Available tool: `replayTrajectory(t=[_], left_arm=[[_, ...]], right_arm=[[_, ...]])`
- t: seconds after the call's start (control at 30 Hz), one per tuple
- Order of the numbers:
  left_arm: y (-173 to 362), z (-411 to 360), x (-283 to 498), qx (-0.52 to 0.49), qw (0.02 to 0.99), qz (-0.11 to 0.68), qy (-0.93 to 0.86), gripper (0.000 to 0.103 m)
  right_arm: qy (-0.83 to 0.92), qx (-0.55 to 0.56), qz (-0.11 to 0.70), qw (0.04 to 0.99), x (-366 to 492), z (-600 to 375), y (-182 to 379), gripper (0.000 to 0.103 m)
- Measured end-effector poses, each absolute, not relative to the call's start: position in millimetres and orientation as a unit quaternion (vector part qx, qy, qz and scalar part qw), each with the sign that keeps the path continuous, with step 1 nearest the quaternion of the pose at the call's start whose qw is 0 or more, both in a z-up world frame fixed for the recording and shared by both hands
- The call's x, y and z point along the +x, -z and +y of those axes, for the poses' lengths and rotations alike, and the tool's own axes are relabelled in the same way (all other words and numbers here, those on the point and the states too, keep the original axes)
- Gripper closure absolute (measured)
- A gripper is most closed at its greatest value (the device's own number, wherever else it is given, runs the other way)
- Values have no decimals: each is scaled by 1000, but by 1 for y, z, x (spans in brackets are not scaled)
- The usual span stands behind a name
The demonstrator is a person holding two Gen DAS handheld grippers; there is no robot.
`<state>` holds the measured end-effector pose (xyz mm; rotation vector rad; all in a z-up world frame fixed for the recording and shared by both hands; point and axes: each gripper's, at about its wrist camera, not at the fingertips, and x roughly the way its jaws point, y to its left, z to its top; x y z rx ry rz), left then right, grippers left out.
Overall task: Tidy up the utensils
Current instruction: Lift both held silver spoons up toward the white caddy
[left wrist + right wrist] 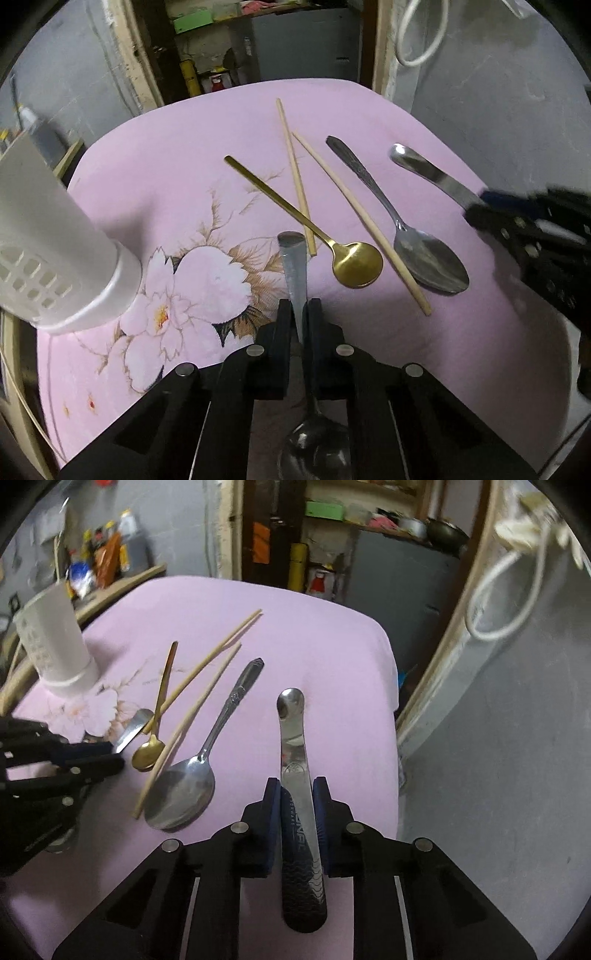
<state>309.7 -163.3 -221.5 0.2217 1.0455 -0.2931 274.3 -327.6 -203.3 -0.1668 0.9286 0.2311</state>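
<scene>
Utensils lie spread on a pink cloth (155,177) with a big flower print that covers the desk. The left tongs (298,314) are clenched on the thin handle of a steel spoon (295,266); its handle sticks out in front of the tongs and its bowl shows below, between the black arms. The right tongs (297,794) have their blue pads pressed on both sides of a flat steel utensil (291,738) with a round tip and a dark patterned end near the camera. In the left wrist view that same flat utensil (424,171) shows at the far right, with the right tongs (484,201) holding its near end. In the middle of the cloth lies a gold spoon (356,264), and its long handle crosses over one of two wooden chopsticks (295,173). The second chopstick (364,225) lies just beside the gold spoon's bowl. Next to it lies a big silver spoon (428,258) with a patterned handle, bowl facing up. A white plastic holder (48,251) with small holes in its side stands upright on the left part of the cloth, well apart from the spoons. In the right wrist view the holder (55,642) stands at the far left, behind the left tongs (110,755). Behind the desk is a grey wall and shelves with bottles and boxes, all blurry.
</scene>
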Motion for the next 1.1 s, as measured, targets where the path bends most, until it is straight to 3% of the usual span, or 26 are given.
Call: replayTrajectory(t=[0.27,0.7,0.93,1.1], left_arm=[[215,-136,304,44,849,511,129,97],[214,-148,314,106,839,514,144,96],[213,-147,303,70,846,507,146,99],[192,-123,287,2,874,464,147,99]], right_arm=[[-108,-52,463,878,248,-332,199,87],[-117,-110,499,852,296,-309,213,79],[-118,-116,520,838,300,-310,210,89],[-143,-16,449,882,277,-329,184,90]])
